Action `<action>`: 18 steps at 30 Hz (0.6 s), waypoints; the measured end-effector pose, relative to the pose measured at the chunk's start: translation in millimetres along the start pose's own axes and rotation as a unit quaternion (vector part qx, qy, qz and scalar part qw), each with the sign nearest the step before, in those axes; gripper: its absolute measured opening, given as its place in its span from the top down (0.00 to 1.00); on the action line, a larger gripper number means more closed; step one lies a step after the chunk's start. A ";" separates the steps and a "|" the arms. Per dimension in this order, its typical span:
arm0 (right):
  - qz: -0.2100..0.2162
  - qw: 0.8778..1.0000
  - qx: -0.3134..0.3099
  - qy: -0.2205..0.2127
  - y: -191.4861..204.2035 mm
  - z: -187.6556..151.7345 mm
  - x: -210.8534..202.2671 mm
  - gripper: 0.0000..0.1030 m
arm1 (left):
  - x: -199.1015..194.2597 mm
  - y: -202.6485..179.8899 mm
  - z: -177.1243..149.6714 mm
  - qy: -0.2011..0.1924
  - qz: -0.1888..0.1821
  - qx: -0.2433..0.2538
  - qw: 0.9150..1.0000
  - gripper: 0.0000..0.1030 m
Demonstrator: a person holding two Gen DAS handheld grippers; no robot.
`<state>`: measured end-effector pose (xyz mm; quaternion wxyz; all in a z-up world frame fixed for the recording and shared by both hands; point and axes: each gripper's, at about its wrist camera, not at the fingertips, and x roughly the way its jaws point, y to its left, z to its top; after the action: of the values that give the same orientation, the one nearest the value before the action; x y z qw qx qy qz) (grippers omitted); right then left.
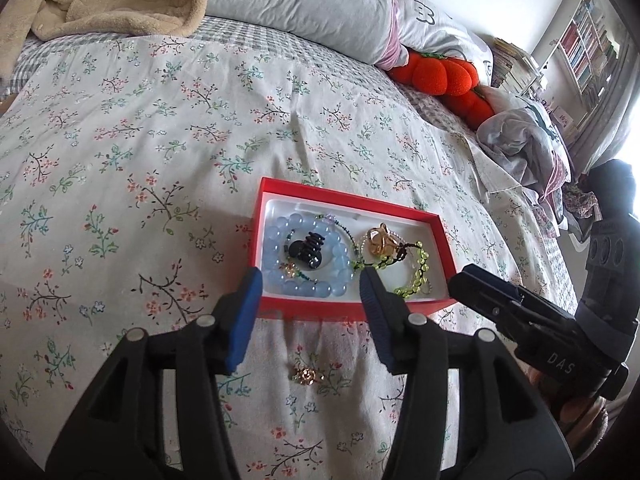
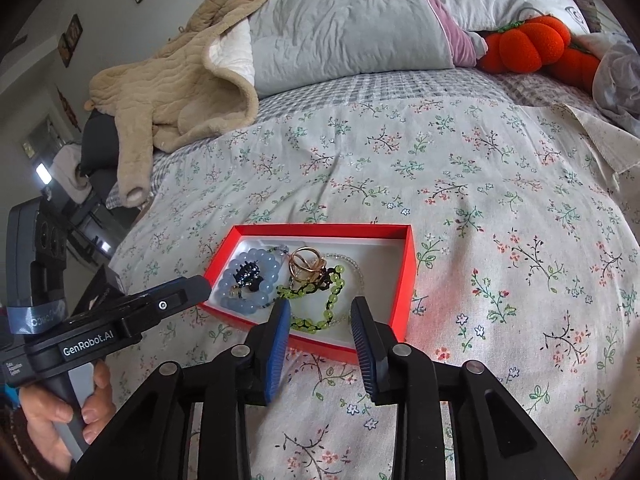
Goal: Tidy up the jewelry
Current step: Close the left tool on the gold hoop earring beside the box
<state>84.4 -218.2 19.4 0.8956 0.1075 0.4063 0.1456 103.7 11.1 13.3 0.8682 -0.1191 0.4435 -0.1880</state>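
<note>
Nearest the lens: left gripper (image 1: 310, 284), blue pads spread wide, nothing between them, poised above a small gold flower brooch (image 1: 307, 374) lying on the floral bedsheet (image 1: 160, 152). Just beyond, touching nothing, a red jewelry box (image 1: 276, 188) holding a pale blue bead bracelet (image 1: 280, 240), black hair claw (image 1: 310, 248), gold clip (image 1: 380, 240) and green bead bracelet (image 1: 416, 276). Right gripper (image 2: 320, 310) likewise spread and empty, over the box's near edge. Farther back, grey pillow (image 2: 340, 28), beige blanket (image 2: 168, 92), orange plush (image 2: 532, 44).
</note>
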 end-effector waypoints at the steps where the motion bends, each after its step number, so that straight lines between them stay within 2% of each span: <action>1: 0.001 1.000 0.003 -0.002 -0.5 0.0 -2.7 0.48 | -1.0 0.8 -1.1 0.001 0.003 0.000 1.000 0.44; 5: -0.001 1.000 0.006 -0.008 -2.2 -0.2 -11.7 0.48 | -1.7 4.9 -5.9 0.014 0.013 -0.005 1.000 0.37; 12: -0.027 0.999 0.004 0.020 -4.3 -11.4 -9.6 0.48 | 5.8 10.4 -23.3 0.058 0.043 -0.002 0.997 0.35; 18: -0.038 0.998 -0.011 0.048 -2.2 -25.8 -3.5 0.47 | 15.1 12.4 -38.2 0.104 0.043 -0.002 0.994 0.35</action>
<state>63.0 -219.5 4.5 0.8813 0.0747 0.4506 0.1211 83.4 14.3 -24.3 0.8244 -0.0818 0.5365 -0.1608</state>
